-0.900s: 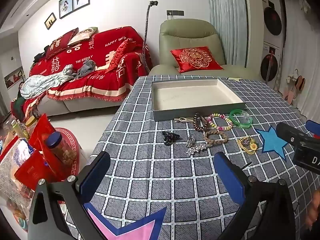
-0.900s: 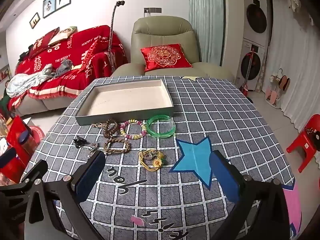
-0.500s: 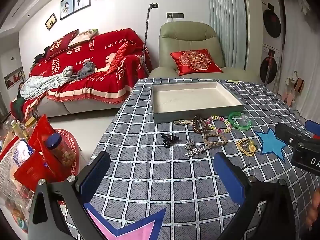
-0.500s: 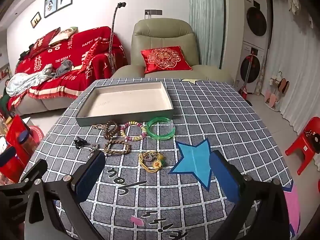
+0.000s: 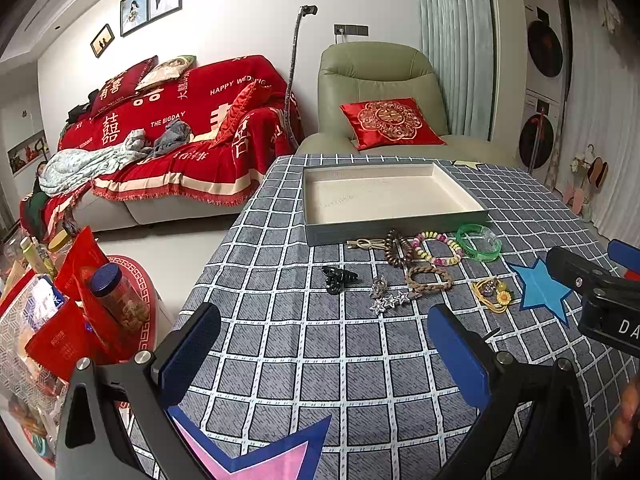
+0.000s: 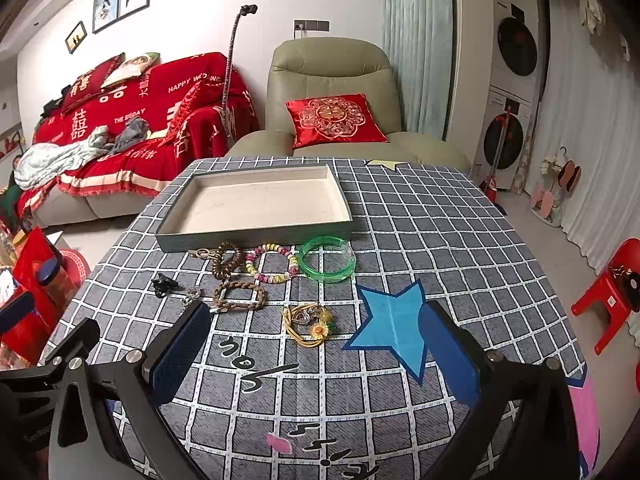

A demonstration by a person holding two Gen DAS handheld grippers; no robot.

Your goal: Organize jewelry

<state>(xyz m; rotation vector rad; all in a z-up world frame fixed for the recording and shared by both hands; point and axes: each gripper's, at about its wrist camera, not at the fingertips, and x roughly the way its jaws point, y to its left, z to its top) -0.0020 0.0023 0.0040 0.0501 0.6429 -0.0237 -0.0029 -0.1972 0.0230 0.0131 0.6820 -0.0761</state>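
Observation:
A shallow grey tray (image 5: 396, 229) (image 6: 256, 233) with a cream floor lies empty on the checked tablecloth. In front of it lie a green bangle (image 5: 478, 237) (image 6: 327, 259), a pastel bead bracelet (image 5: 437, 247) (image 6: 272, 263), a dark bead bracelet (image 5: 397, 242) (image 6: 227, 260), a braided band (image 5: 429, 277) (image 6: 239, 295), a black claw clip (image 5: 338, 278) (image 6: 163, 284), star clips (image 5: 389, 301) and a yellow flower hair tie (image 5: 493, 295) (image 6: 310, 326). My left gripper (image 5: 325, 348) is open, short of the clips. My right gripper (image 6: 316, 354) is open, just short of the flower tie.
A blue star patch (image 6: 394, 326) marks the cloth right of the jewelry. A green armchair (image 6: 332, 92) with a red cushion stands behind the table, a red-covered sofa (image 5: 180, 128) to the left. Snack bags and a jar (image 5: 116, 296) sit left of the table, a red stool (image 6: 612, 288) right.
Both views have drifted slightly: the tray and jewelry sit a little lower in the frames than before. Both grippers stay wide open and nothing on the table has moved.

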